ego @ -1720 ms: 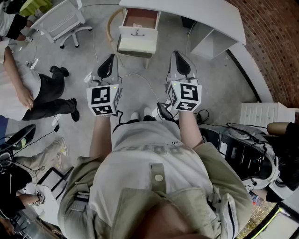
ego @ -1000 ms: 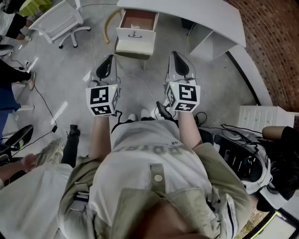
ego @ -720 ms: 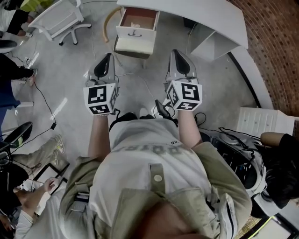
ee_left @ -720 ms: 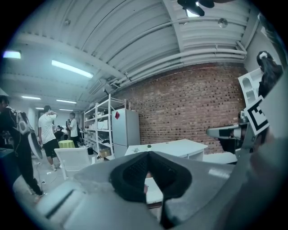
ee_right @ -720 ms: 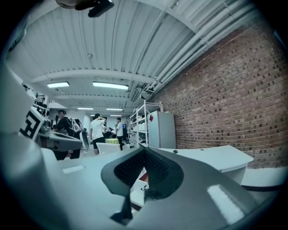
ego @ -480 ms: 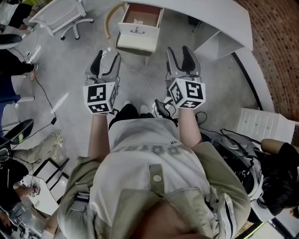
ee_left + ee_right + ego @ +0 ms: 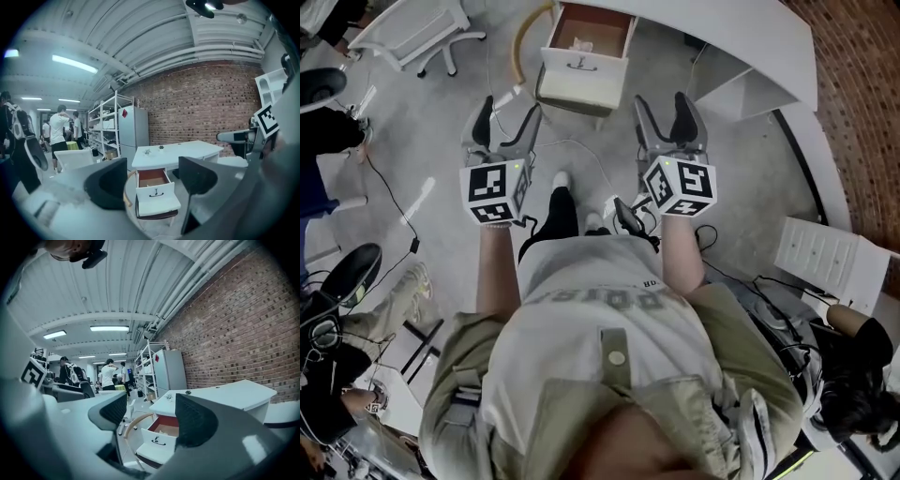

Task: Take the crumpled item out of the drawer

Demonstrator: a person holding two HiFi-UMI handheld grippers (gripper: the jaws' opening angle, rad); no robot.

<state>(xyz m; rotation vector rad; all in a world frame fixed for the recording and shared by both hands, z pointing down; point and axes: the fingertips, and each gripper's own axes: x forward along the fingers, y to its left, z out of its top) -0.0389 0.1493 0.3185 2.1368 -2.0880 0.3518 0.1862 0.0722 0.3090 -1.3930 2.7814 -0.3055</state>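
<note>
An open white drawer [image 7: 584, 67] stands ahead of me, in front of the white desk [image 7: 727, 33]. Something pale and crumpled [image 7: 582, 43] lies on its brown bottom, too small to make out. My left gripper [image 7: 503, 118] and right gripper [image 7: 665, 116] are held side by side, short of the drawer and apart from it. Both sets of jaws have just been opening and are wide apart with nothing between them. The drawer [image 7: 155, 189] shows between the left gripper's [image 7: 153, 181] fingers. In the right gripper view, that gripper [image 7: 151, 415] frames the drawer [image 7: 159, 440] the same way.
A curved wooden chair back [image 7: 523, 45] rises at the drawer's left. Cables [image 7: 572, 150] trail over the floor between me and the drawer. A white office chair [image 7: 408, 30] and people stand at the left. A white box [image 7: 825, 251] and gear lie at the right.
Both grippers went from shut to wide open and moved forward toward the drawer. The person has stepped forward, one foot now ahead. People at the left have shifted.
</note>
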